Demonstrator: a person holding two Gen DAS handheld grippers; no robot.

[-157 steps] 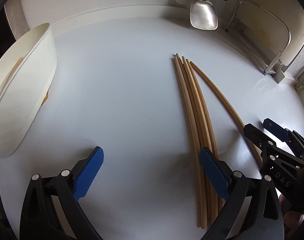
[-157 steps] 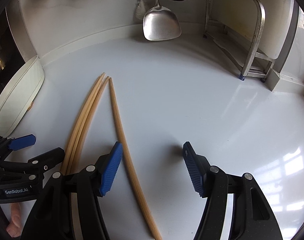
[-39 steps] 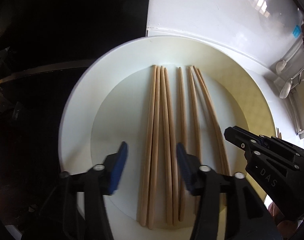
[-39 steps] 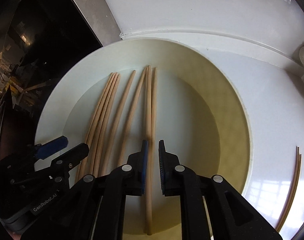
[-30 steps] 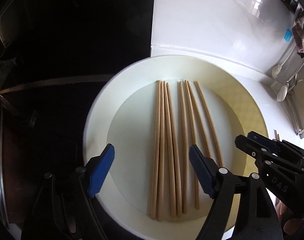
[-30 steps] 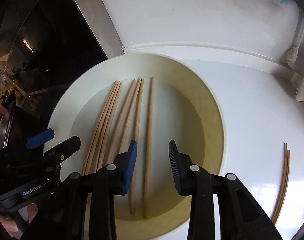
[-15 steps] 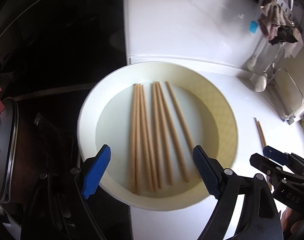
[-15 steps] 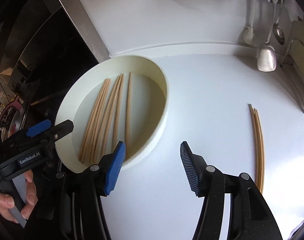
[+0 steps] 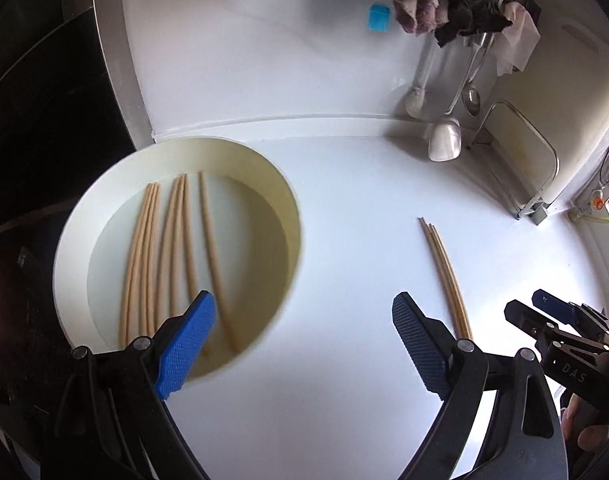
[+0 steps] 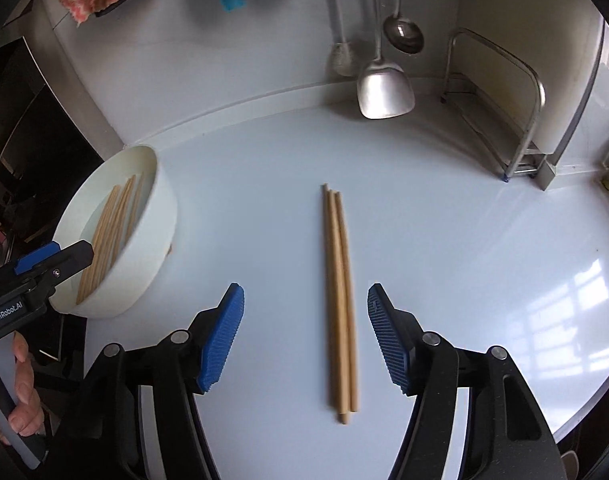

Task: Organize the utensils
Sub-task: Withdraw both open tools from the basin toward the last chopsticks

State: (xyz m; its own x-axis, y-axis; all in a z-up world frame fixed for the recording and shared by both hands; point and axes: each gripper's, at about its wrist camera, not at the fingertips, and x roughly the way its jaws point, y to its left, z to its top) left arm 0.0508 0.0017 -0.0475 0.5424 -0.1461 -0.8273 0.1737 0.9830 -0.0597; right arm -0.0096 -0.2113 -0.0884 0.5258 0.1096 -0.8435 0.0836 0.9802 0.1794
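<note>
Most chopsticks (image 9: 172, 252) lie in my bowl (image 9: 76, 240); three (image 10: 338, 300) wait on the desk (image 10: 444, 240) between my right tongs (image 10: 304, 334), spread wide like my left tongs (image 9: 300, 344).

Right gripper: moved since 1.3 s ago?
Yes. The right gripper, then over the white bowl, now hangs open over the chopsticks on the counter, bowl to its left.

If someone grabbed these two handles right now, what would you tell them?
Left tool: open, empty, above the counter beside the bowl.
Right tool: open, empty, straddling the loose chopsticks without touching them.
Done: several chopsticks already lie in the bowl.
Left: about three loose chopsticks lie together on the white counter; they likely go into the bowl next.
</note>
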